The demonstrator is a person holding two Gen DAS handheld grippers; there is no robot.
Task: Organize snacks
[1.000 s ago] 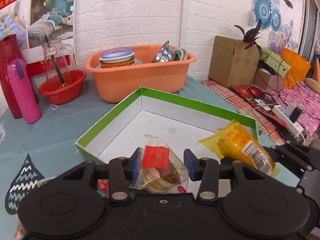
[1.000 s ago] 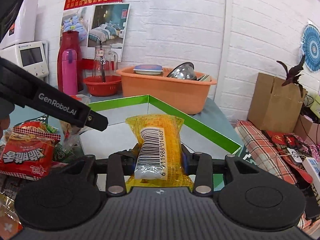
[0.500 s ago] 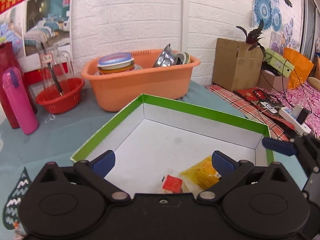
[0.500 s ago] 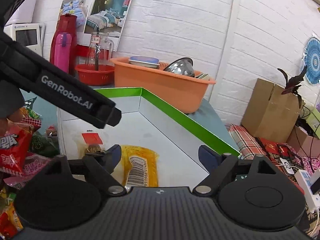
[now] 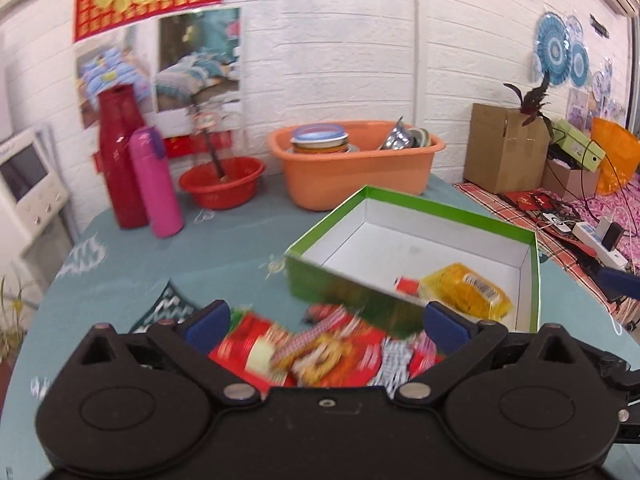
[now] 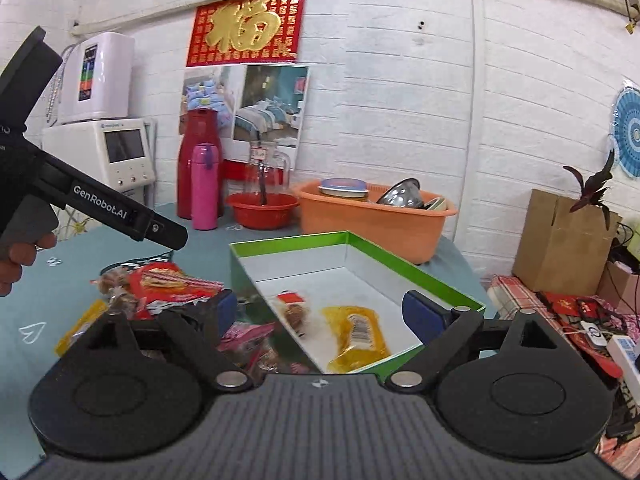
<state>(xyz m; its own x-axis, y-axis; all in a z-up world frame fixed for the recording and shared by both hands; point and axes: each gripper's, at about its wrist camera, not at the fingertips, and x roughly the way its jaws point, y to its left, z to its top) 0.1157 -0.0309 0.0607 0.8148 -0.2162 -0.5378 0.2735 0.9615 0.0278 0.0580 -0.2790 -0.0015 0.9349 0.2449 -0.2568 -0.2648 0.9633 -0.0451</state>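
A green-rimmed white box (image 5: pixel 480 216) (image 6: pixel 412 260) stands open on the teal table. Inside lie a yellow snack pack (image 5: pixel 466 290) (image 6: pixel 358 330) and a clear bag with a red label (image 5: pixel 406 284) (image 6: pixel 294 308). My left gripper (image 5: pixel 326 326) is open and empty above a blurred pile of red snack packets (image 5: pixel 320 356) left of the box. My right gripper (image 6: pixel 318 310) is open and empty over the box's near corner. The snack pile (image 6: pixel 160 284) also shows in the right wrist view, below the left gripper's body (image 6: pixel 100 208).
At the back stand an orange tub of dishes (image 5: pixel 356 160) (image 6: pixel 376 212), a red bowl (image 5: pixel 222 180), a pink flask (image 5: pixel 156 188) and a red jug (image 5: pixel 120 156). A cardboard box (image 5: pixel 504 148) and a power strip (image 5: pixel 596 236) sit to the right.
Both grippers let go of their snacks into the box, opened wide and pulled back. The left one swung left over the snack pile.
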